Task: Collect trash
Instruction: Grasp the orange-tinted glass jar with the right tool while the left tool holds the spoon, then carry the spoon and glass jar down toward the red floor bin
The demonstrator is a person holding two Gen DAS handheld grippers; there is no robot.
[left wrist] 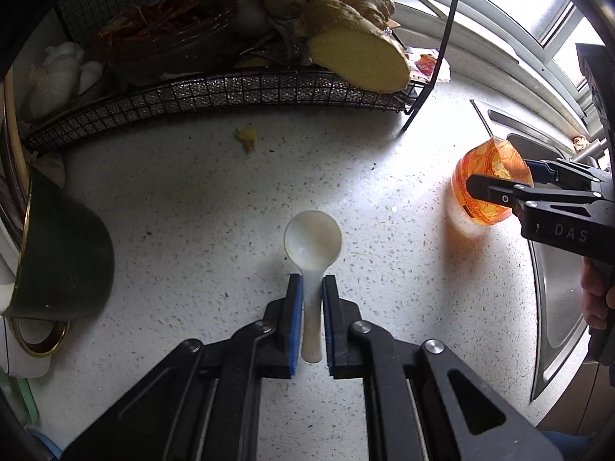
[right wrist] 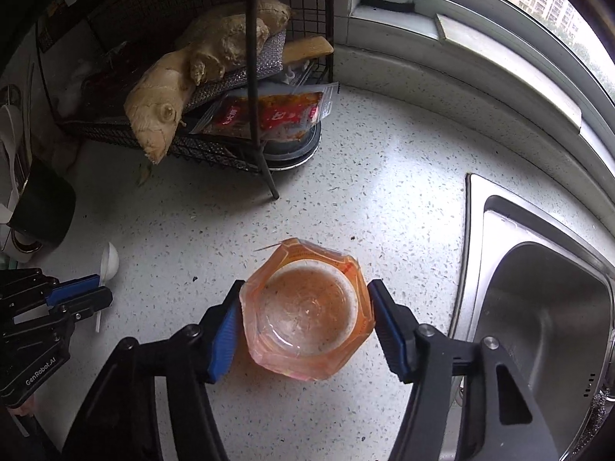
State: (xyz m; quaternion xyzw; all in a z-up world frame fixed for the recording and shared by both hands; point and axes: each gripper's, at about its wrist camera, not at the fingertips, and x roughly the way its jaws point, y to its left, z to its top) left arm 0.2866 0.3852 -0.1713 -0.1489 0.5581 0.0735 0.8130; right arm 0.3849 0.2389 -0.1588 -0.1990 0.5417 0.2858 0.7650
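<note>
- At the far left a dark green cup (left wrist: 65,253) with a gold rim lies on its side on the speckled counter (left wrist: 184,199).
- Behind it a wire basket (left wrist: 215,96) holds garlic (left wrist: 57,73), a bowl of dried chillies (left wrist: 165,27) and a cut piece of ginger (left wrist: 357,57); a small yellow scrap (left wrist: 246,136) lies on the counter just in front of the basket.
- In the middle, the left gripper (left wrist: 312,284) is clamped narrow on the handle of a white plastic spoon (left wrist: 313,236), its bowl pointing away.
- Further right, the right gripper (right wrist: 305,319) stands half wide around an orange plastic cup (right wrist: 307,311) on the counter — the left pad touches the wrapper; whether the right pad presses it cannot be told.
- A red sauce packet (right wrist: 276,115) sits under the basket frame.
- At the far right is the steel sink (right wrist: 546,307).
</note>
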